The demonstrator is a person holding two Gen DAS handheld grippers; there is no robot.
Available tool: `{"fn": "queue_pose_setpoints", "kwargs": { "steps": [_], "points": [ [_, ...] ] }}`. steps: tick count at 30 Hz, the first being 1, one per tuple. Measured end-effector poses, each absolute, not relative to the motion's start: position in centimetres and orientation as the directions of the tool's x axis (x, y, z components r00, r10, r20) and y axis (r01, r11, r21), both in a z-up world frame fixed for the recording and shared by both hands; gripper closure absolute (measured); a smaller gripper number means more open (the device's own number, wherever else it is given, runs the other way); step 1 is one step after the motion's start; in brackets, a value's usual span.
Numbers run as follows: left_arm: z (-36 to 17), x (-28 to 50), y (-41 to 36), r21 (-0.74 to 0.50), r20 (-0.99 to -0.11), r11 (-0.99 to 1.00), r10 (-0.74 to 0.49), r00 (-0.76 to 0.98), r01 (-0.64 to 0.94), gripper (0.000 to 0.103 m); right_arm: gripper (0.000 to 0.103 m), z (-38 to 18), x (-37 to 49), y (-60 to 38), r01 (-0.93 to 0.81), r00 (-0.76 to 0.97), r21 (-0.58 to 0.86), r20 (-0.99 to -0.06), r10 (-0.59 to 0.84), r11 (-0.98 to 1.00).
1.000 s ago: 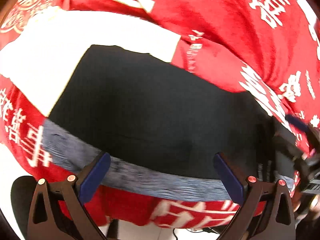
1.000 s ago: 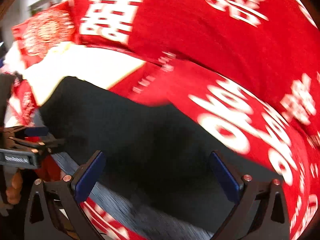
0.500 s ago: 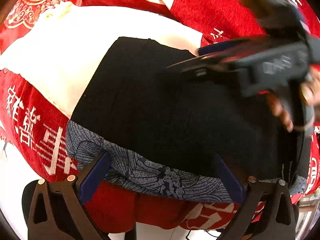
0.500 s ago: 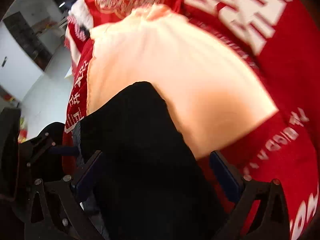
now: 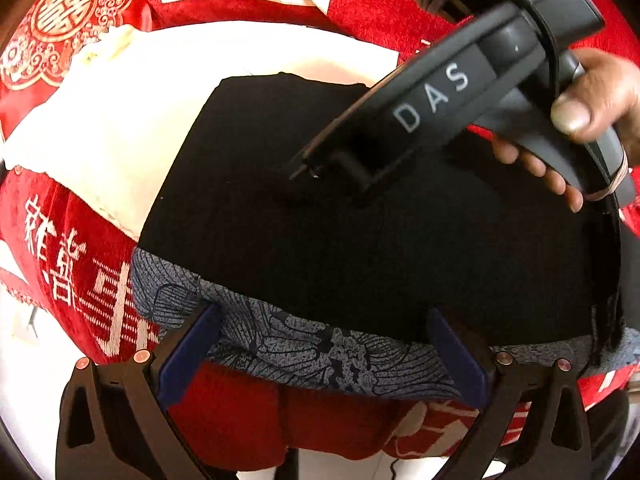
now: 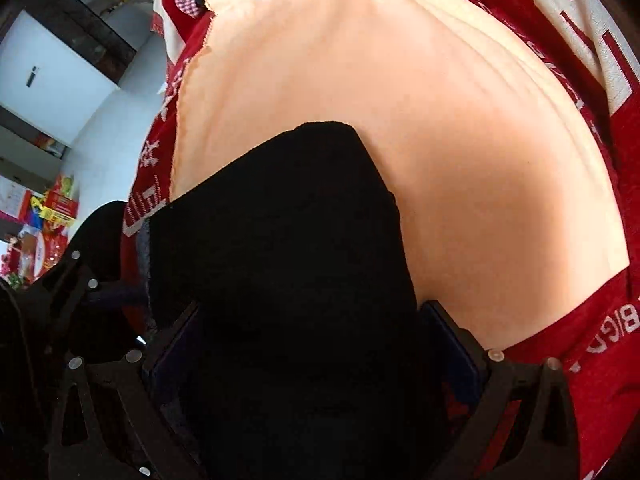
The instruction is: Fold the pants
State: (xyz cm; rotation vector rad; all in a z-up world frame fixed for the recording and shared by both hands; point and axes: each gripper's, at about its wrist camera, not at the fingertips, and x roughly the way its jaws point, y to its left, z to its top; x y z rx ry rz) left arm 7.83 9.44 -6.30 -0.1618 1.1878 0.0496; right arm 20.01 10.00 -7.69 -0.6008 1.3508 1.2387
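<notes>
The left claw [image 5: 320, 356] has matte black skeletal arms with triangular cut-outs, copper-coloured round screw heads, and flat navy-blue finger pads [image 5: 186, 354]. The right claw [image 5: 298, 170] has a dark grey moulded handle body lettered "DAS" in white; a thin tan rubber band circles its grip beside the bare hand [image 5: 592, 116].

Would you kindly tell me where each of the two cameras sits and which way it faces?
Left wrist: on the left gripper, facing forward over the black folded pants with their blue-grey patterned band; its open blue-padded fingers show, plus the right gripper and the hand holding it.
Right wrist: on the right gripper, low over the pants, facing the cream cloth; its fingers show.
Shared: pants, cream cloth, red printed blanket.
</notes>
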Motion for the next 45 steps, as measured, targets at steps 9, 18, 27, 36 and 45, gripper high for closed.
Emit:
{"fn": "queue_pose_setpoints", "kwargs": {
  "steps": [9,18,27,36,45],
  "points": [
    [-3.0,5.0,17.7,-0.22,-0.875,0.962,-0.123,0.468,-0.159,0.0,0.051,-3.8,16.6,8.4,-0.924,-0.109,0.224,-0.932,0.347,0.311],
    [0.2,6.5,20.9,-0.27,-0.783,0.951,-0.307,0.541,0.149,0.0,0.067,2.1,13.8,4.5,-0.946,-0.031,0.179,-0.88,0.473,0.271],
    [-1.9,11.1,19.1,-0.343,-0.755,0.84,-0.513,0.409,0.42,0.0,0.07,5.0,11.4,1.9,-0.974,-0.034,0.14,-0.867,0.498,0.177],
    [-5.1,12.7,14.3,-0.3,-0.842,0.875,-0.43,0.325,0.381,0.062,0.058,3.2,14.3,2.7,-0.937,-0.001,0.154,-0.898,0.44,0.314],
    [-4.6,13.6,13.9,-0.325,-0.863,0.902,-0.406,0.301,0.286,0.066,0.017,5.6,13.3,-5.6,-0.856,0.178,0.069,-0.891,0.418,0.513]
  ]
}}
